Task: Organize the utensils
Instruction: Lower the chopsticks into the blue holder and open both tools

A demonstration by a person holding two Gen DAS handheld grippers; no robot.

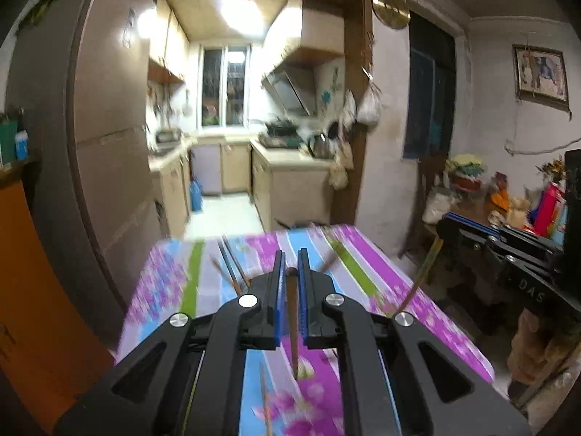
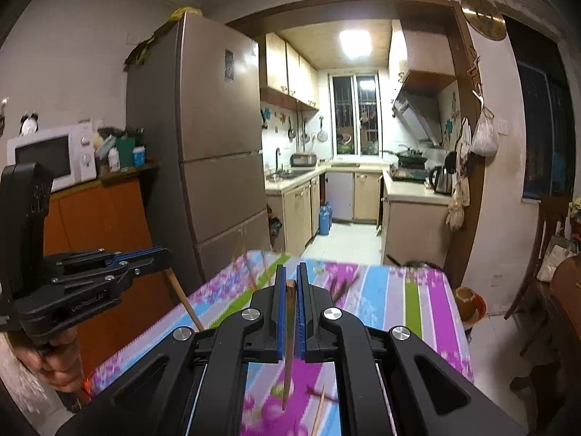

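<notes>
The left gripper (image 1: 289,254), black with blue-lined fingers (image 1: 279,290), is clamped narrowly on a thin brown wooden chopstick (image 1: 292,327), which hangs tip-down between the pads above the counter (image 1: 381,265), a table under a striped cloth of purple flowers, blue and green. The right gripper (image 2: 289,269), of the same black and blue build, is pinched just as tightly on a second brown wooden chopstick (image 2: 289,345), also hanging upright, its blunt top showing between the fingers (image 2: 280,298) and its tip over the counter's near edge.

Near that edge, below the right gripper, one more pale stick (image 2: 319,414) lies on the cloth. Toward the counter's middle, several loose brown chopsticks (image 1: 232,269) lie scattered at angles; motion blur makes their count uncertain, perhaps four or five. From the right wrist view, the left gripper shows off the counter's left side, held by a hand (image 2: 60,363), with its chopstick slanting down toward the cloth.

Beyond the counter's far edge stands a tall brown refrigerator (image 2: 218,127), and past it a lit kitchen doorway with cabinets.
</notes>
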